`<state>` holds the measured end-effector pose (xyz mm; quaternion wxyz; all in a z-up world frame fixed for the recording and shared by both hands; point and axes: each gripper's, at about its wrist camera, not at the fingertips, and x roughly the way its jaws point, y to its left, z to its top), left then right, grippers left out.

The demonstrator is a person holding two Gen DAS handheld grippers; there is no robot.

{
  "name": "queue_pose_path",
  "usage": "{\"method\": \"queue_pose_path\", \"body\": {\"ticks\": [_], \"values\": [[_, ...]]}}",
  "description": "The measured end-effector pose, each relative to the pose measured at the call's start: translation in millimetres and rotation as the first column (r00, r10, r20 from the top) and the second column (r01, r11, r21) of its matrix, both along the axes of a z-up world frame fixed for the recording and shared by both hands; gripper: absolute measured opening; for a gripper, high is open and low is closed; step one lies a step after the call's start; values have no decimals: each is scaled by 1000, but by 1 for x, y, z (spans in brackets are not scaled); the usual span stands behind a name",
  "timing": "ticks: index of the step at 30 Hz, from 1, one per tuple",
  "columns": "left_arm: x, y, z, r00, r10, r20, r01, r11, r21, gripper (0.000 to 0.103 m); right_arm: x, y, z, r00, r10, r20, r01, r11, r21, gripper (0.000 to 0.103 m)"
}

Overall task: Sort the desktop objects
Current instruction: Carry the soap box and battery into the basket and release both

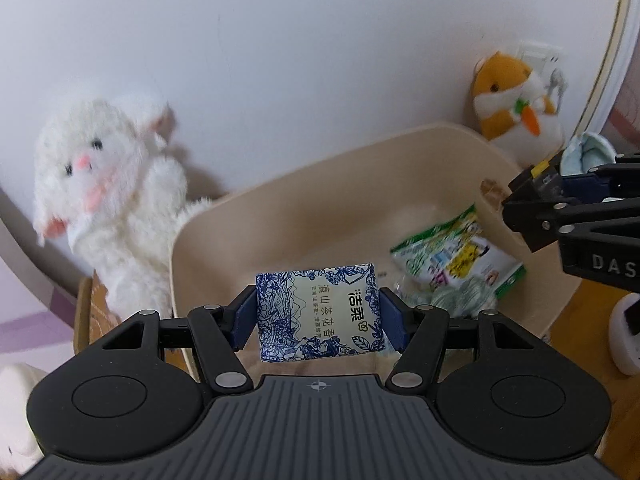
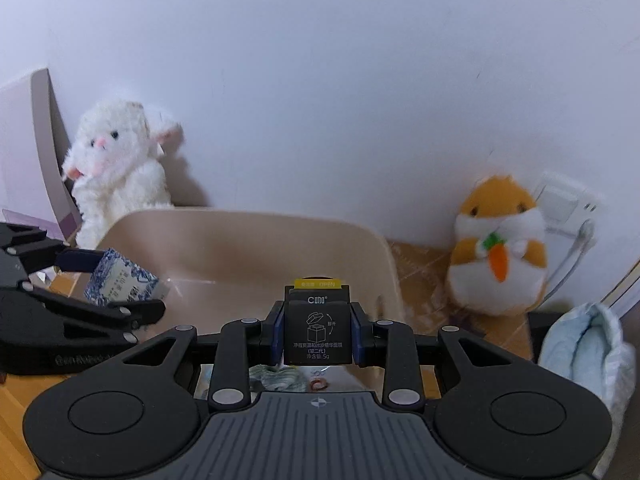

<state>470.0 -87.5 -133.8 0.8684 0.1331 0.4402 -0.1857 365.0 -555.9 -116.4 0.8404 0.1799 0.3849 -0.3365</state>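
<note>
1. Two claws, both loaded: my left claw [image 1: 318,314] pinches a blue-patterned tissue pack [image 1: 320,312] by its short sides, above the beige bin's [image 1: 280,200] near rim.
2. It looks light and squashy, so side grip suits.
3. My right claw [image 2: 318,326] clamps a small black box [image 2: 318,324], seemingly stiff, over the bin.

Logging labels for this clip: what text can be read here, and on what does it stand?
"洁柔", "滇山茶花香": tissue pack, held over the bin.
"OPEN": yellow tab of the black box.
"净含量:5g": box front; its logo and other lines too blurred to read.
"DAS", cut off: right gripper.
Green packet: print too blurred.
</note>
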Motion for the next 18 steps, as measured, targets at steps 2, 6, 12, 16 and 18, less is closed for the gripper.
{"method": "queue_pose_path", "body": {"ticks": [2, 6, 12, 16, 18], "values": [[2, 2, -9, 1000, 15, -24, -15, 1000, -1, 65, 6, -3, -12, 1000, -1, -19, 2, 1000, 29, 30], [-2, 7, -18, 999, 36, -40, -37, 999, -27, 66, 12, -1, -35, 997, -2, -75, 6, 999, 52, 30], [-12, 11, -19, 998, 53, 18, -53, 999, 0, 82, 12, 7, -42, 994, 36, -102, -33, 999, 34, 54], [-15, 17, -16, 997, 77, 17, -77, 997, -4, 82, 7, 18, -34, 995, 68, -75, -69, 998, -11, 79], [-18, 20, -14, 996, 85, 21, -85, 996, -4, 82, 6, 24, -30, 994, 82, -75, -85, 996, -31, 86]]}}
